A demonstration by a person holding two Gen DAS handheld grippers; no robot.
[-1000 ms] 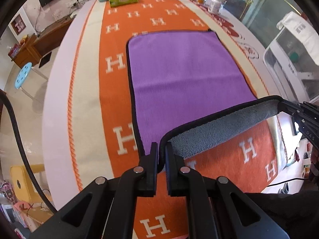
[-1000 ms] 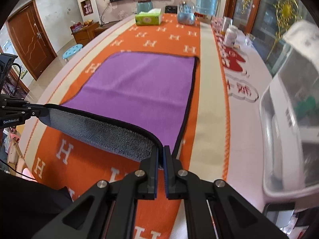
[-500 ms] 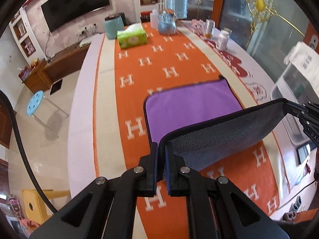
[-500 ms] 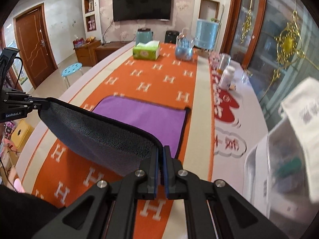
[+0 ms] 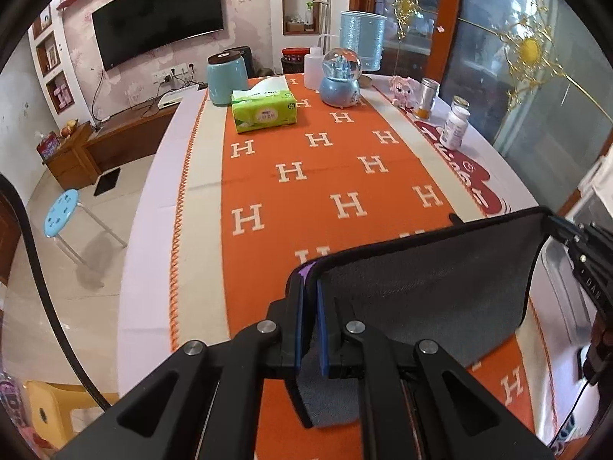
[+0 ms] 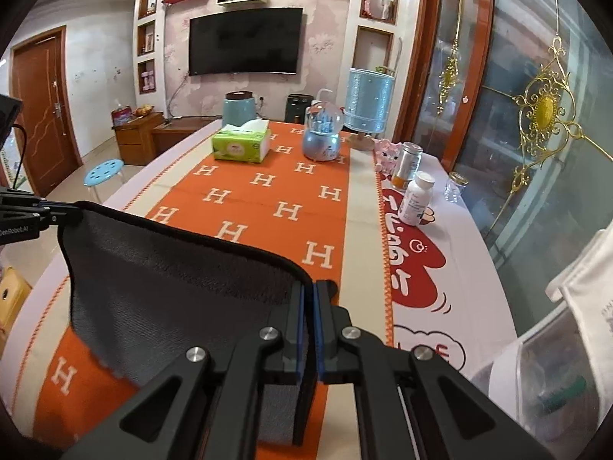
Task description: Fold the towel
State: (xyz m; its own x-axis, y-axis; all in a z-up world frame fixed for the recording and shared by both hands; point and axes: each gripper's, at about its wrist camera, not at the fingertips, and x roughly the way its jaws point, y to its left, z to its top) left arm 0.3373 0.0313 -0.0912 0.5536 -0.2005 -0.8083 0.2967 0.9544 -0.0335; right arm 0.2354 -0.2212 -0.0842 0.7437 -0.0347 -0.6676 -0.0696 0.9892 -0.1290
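Observation:
The towel (image 5: 429, 291), purple on one face and grey on the other with a black hem, hangs lifted between both grippers, grey side toward the cameras. My left gripper (image 5: 310, 291) is shut on its left corner. My right gripper (image 6: 309, 299) is shut on its right corner; the grey face (image 6: 172, 291) stretches left to the other gripper (image 6: 34, 214). In the left wrist view the right gripper (image 5: 574, 237) shows at the right edge. The towel's lower part is hidden behind the raised fold.
An orange H-pattern runner (image 5: 325, 176) covers the long table. At the far end stand a green tissue box (image 5: 264, 111), a snow globe (image 5: 341, 80), a teal canister (image 5: 226, 78) and bottles (image 6: 415, 199). A clear plastic bin (image 6: 555, 364) is at the right.
Both grippers have raised the towel's near edge and carried it forward over the table. The purple face, spread flat a second ago, is now hidden behind the lifted grey side.

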